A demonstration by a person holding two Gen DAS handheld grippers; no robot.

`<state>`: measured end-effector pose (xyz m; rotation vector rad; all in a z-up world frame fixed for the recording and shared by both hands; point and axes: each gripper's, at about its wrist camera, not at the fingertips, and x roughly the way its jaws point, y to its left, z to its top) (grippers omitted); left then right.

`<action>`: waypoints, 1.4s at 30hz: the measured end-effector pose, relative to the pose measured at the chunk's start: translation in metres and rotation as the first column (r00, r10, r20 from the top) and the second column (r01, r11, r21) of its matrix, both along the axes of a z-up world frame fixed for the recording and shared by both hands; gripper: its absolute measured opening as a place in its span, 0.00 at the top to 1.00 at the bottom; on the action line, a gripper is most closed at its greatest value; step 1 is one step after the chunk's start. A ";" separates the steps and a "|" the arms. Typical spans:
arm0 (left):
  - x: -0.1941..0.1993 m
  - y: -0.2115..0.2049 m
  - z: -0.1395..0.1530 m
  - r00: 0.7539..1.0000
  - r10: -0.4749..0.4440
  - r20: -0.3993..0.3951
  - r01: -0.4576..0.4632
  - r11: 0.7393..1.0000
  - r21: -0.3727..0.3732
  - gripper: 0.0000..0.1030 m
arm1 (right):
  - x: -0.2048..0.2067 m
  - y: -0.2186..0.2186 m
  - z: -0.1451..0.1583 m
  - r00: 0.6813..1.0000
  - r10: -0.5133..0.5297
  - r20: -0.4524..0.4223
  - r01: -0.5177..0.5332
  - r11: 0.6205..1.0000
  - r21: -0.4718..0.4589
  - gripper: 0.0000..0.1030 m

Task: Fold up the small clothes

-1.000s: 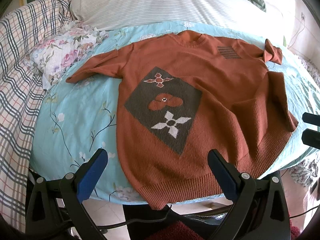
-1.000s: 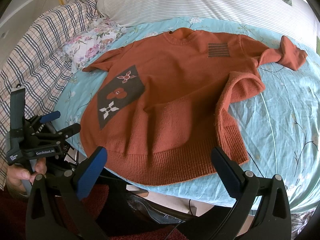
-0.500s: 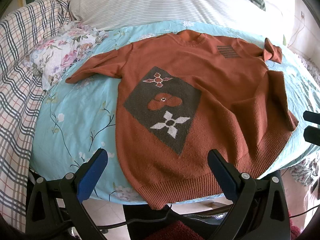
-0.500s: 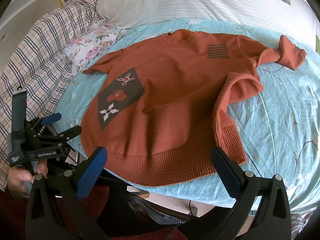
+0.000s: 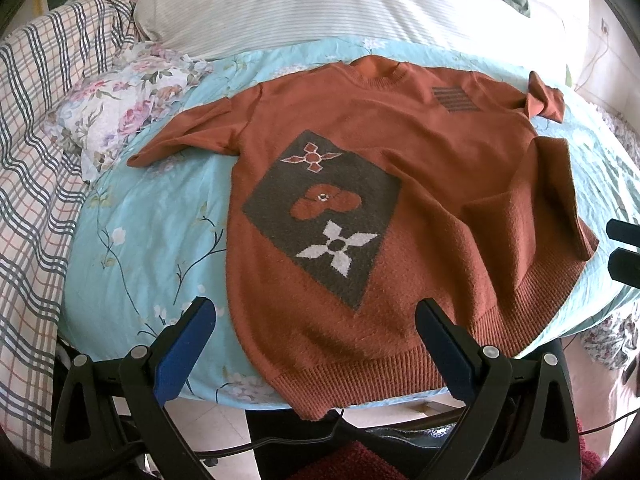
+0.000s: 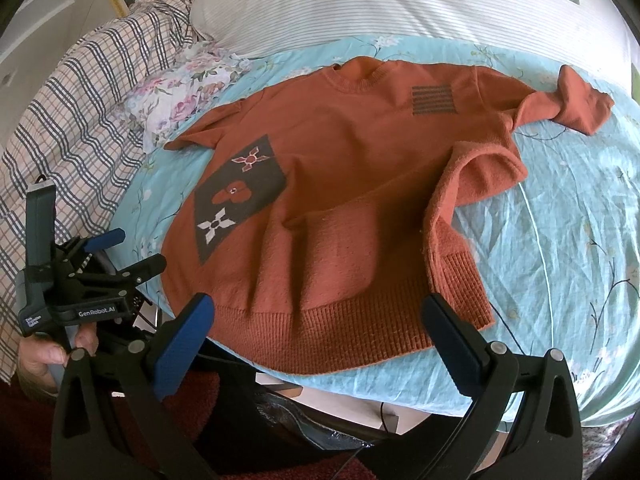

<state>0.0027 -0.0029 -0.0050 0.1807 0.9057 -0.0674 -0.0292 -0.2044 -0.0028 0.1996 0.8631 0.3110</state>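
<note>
A rust-orange sweater (image 5: 432, 152) with a dark flowered diamond patch (image 5: 324, 216) lies face up on a light blue floral sheet (image 5: 152, 240). Its hem hangs over the near edge. Its right side is folded over (image 6: 460, 200) and the right sleeve is bunched (image 6: 576, 104). My left gripper (image 5: 316, 320) is open and empty, above the hem. My right gripper (image 6: 320, 316) is open and empty, above the hem's right part. The left gripper also shows in the right wrist view (image 6: 120, 252).
A striped white pillow (image 5: 320, 4) lies behind the sweater. A floral cloth (image 5: 120, 104) and a plaid blanket (image 5: 32, 160) lie to the left. Cables and dark things sit under the near bed edge (image 5: 320, 440).
Both grippers have shifted very slightly; the sweater lies as before. Both stay open and empty.
</note>
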 end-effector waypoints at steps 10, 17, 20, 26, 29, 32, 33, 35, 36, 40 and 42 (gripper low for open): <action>0.008 -0.001 0.001 1.000 -0.010 0.017 0.010 1.000 -0.012 0.03 | 0.012 -0.015 0.001 1.000 -0.030 0.002 0.030 0.999 0.014 0.00; 0.028 0.005 -0.003 1.000 0.020 -0.001 -0.020 1.000 -0.022 0.03 | 0.031 -0.052 -0.002 0.994 -0.111 -0.011 0.111 0.993 0.041 0.00; 0.039 0.008 -0.007 0.999 0.041 -0.032 -0.041 0.999 -0.018 0.03 | 0.040 -0.073 -0.001 0.986 -0.165 0.031 0.163 0.986 0.040 0.00; 0.057 0.009 -0.014 0.995 0.055 -0.078 -0.057 0.998 -0.017 0.03 | 0.064 -0.120 -0.001 0.963 -0.267 0.025 0.264 0.961 0.085 0.00; 0.063 0.004 -0.016 0.993 0.051 -0.103 -0.051 0.999 -0.002 0.03 | 0.079 -0.145 0.004 0.950 -0.311 0.034 0.306 0.947 0.100 0.00; 0.073 -0.001 -0.017 0.991 0.044 -0.127 -0.045 0.999 -0.005 0.03 | 0.096 -0.175 0.011 0.935 -0.352 0.031 0.346 0.930 0.126 0.00; 0.076 -0.002 -0.017 0.991 0.042 -0.131 -0.043 0.999 -0.007 0.03 | 0.103 -0.184 0.013 0.929 -0.369 0.028 0.362 0.923 0.133 0.00; 0.083 -0.005 -0.017 0.990 0.035 -0.133 -0.037 0.999 -0.011 0.03 | 0.119 -0.203 0.015 0.917 -0.399 0.020 0.391 0.908 0.150 0.00; 0.086 -0.006 -0.017 0.991 0.032 -0.126 -0.034 0.999 -0.010 0.03 | 0.126 -0.213 0.017 0.909 -0.417 0.015 0.411 0.900 0.147 0.00; 0.099 -0.012 -0.019 0.990 0.026 -0.138 -0.027 1.000 -0.002 0.03 | 0.166 -0.244 0.016 0.882 -0.472 -0.002 0.468 0.875 0.122 0.00; 0.105 -0.014 -0.021 0.989 0.025 -0.146 -0.025 1.000 0.004 0.03 | 0.185 -0.257 0.013 0.874 -0.486 -0.007 0.483 0.867 0.124 0.00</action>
